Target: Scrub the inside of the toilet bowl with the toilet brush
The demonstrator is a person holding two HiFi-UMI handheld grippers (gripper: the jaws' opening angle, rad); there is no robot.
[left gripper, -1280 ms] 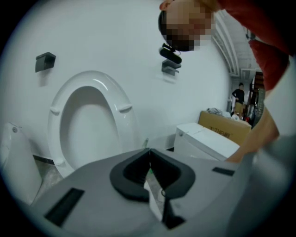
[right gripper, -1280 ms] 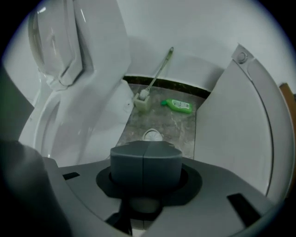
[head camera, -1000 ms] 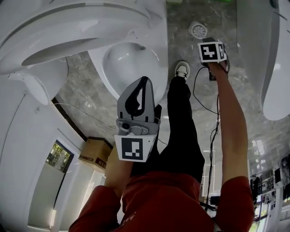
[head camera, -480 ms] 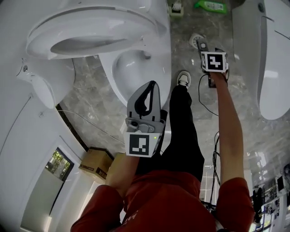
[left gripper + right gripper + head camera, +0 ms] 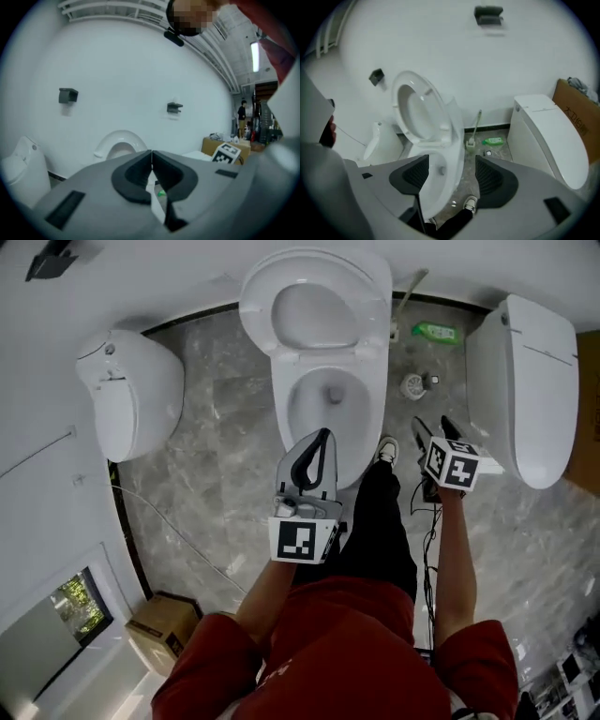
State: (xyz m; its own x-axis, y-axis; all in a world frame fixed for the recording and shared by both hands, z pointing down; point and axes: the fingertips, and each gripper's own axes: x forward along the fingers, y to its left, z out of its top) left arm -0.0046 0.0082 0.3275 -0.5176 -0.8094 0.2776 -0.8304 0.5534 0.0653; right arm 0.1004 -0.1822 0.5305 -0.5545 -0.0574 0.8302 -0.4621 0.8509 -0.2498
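"White bowl, lid up," I tell my helper. "The toilet bowl (image 5: 284,404) is right in front of me. Its seat (image 5: 314,310) is tipped back against the wall, so the inside is open for scrubbing."

"Where is the brush?"

"The toilet brush (image 5: 474,129) is not in my tongs. It stands in its little holder on the floor, between the bowl and the next toilet (image 5: 548,136), and its handle leans on the wall. I think it is kept there so the handle sticks up and is easy to grab. A green bottle (image 5: 493,140) lies just beside it."

"What are your tongs doing?"

"My right tongs (image 5: 452,173) have just been opening. They are wide apart with nothing between them, ready, I guess, for that thin handle. My left tongs (image 5: 151,152) are pressed together on nothing. I think that hand has no job yet."

"Which camera helps most?"

"The right gripper view shows the brush whole, holder and all. The head view shows only a thin bit of it by the wall. But it shows both tongs at once, the left over the bowl's front and the right beside it, over the floor. The left gripper view looks straight at the wall. I see the raised seat there, but I can't find the brush."
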